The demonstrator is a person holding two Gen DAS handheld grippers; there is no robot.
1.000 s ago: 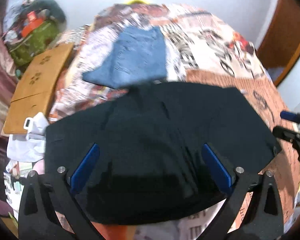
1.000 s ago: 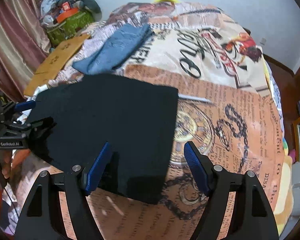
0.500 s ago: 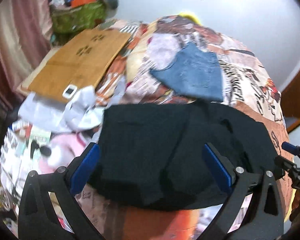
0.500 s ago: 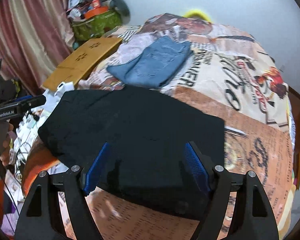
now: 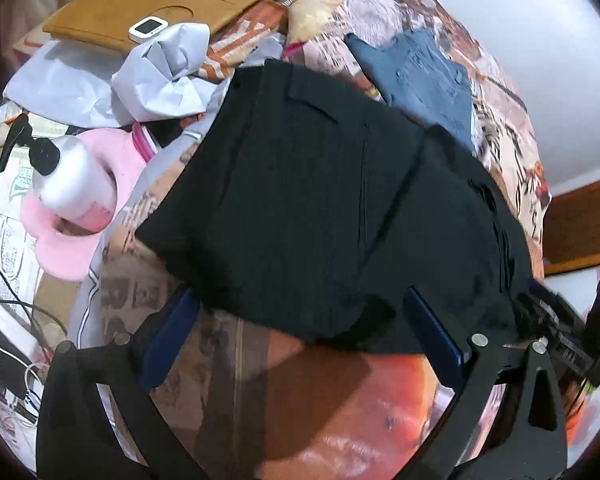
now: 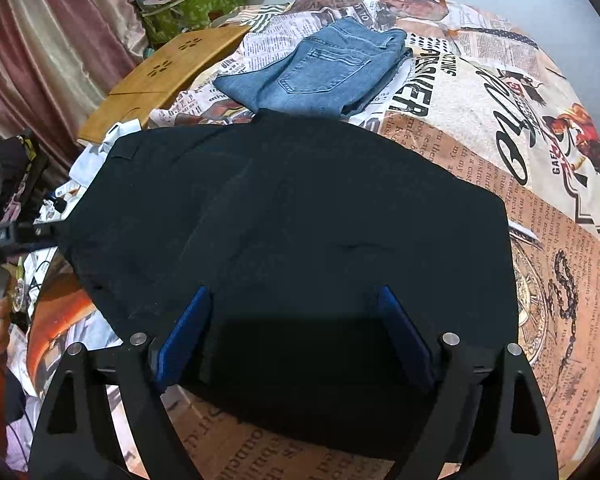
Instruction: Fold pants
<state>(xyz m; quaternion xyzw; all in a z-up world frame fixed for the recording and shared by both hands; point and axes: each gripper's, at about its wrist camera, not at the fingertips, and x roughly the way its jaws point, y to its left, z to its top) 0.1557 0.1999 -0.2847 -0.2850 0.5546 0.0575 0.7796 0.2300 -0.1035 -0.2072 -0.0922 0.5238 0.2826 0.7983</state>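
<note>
Left wrist view: the black pants [image 5: 320,208] lie flat on the bed [image 5: 340,412], already folded into a compact block. They sit straight ahead of the left gripper [image 5: 300,340], whose blue fingers [image 5: 168,336] stand wide apart and hold nothing. The near hem falls just past the fingertips, apparently not touching them. The long axis of the block runs from upper left, near the waistband corner, to lower right, where the cloth bunches in thicker layers. The right gripper [image 5: 560,332] shows at the right edge, close to that bunched end; whether it touches the cloth cannot be told. Folded jeans [image 5: 428,76] lie beyond the pants, their near edge meeting the black cloth.

Right wrist view: the pants [image 6: 292,232] fill the middle of the frame, directly under and ahead of the right gripper [image 6: 296,340]. Its fingers [image 6: 184,332] are wide and empty, with the near part of the cloth lying between them. The left gripper [image 6: 16,236] is at the far left, level with the left end of the block. The jeans [image 6: 320,72] lie behind, just touching the far edge.

Judgement: the right gripper is the nearer one, set over the cloth; the left is off the near-left hem. A further fold would turn across the long axis, left end toward right.
</note>
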